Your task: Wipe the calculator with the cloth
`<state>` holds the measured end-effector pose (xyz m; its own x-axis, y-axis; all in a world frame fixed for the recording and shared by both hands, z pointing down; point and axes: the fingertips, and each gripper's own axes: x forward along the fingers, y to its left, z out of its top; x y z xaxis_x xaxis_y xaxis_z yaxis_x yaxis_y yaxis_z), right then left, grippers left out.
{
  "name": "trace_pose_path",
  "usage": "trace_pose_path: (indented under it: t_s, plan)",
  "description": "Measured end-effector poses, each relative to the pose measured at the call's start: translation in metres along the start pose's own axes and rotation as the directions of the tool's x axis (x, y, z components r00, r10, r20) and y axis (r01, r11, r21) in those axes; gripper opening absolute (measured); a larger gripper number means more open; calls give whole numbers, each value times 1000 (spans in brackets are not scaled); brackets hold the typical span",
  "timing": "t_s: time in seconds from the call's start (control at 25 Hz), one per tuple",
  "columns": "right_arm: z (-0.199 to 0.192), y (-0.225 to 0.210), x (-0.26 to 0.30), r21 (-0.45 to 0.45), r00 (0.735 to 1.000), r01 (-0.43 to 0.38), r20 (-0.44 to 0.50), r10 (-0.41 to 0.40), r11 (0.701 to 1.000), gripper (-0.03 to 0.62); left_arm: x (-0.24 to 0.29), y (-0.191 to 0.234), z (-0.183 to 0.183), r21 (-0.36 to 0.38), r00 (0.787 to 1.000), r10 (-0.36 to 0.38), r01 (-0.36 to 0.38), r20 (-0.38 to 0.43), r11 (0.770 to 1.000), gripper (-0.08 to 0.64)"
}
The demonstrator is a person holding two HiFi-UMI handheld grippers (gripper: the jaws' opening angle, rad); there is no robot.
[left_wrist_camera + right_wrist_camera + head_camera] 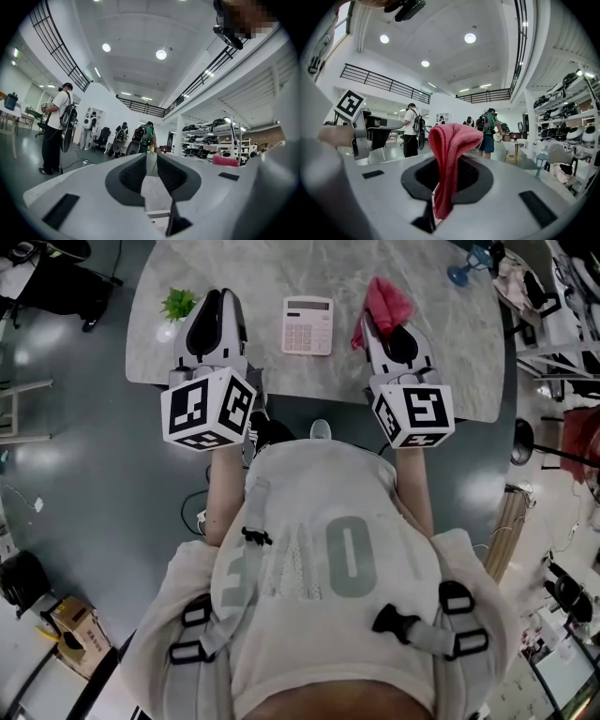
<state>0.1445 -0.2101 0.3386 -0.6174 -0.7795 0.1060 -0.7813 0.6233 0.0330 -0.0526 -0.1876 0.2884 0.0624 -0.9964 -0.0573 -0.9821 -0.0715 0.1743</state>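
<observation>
A pale pink calculator [307,325] lies flat on the marble table [281,381], between my two grippers. My right gripper [382,322] hovers to its right, shut on a red cloth [385,304] that sticks up from the jaws and droops over them [451,145]. The right gripper view shows the cloth pinched between the dark pads [473,176]. My left gripper [217,300] hangs left of the calculator, its jaws a narrow slit apart [151,157] with nothing between them. Neither gripper touches the calculator.
A small green plant [178,304] stands on the table just left of the left gripper. A blue object [459,276] sits at the table's far right. The near table edge runs under both marker cubes. People stand far off in the hall [57,126].
</observation>
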Motion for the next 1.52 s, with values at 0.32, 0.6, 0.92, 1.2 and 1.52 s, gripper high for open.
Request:
trace_pose_path:
  t_s: [0.32,0.6,0.92,1.2,1.52]
  plan:
    - [-2,3,6,6,1000,-26,-8,26,1000,55,16,-4,-41,-88,985,-93,81,-145,993,238]
    - [-10,-10,4,20,1000,2,-31,-2,1000,55,26,8,-132,-54,930,-40,22,-365,998,245]
    - [-28,-16,2,36,996,23,-85,-20,999,57,21,11,-216,-54,835,-50,25,-547,998,244]
    - [-41,-17,7,49,991,34,-132,-27,998,57,20,11,-261,-82,763,-74,27,-642,996,244]
    - [-60,-19,7,47,982,34,-186,-25,998,57,16,8,-300,-68,700,-84,51,-710,996,227]
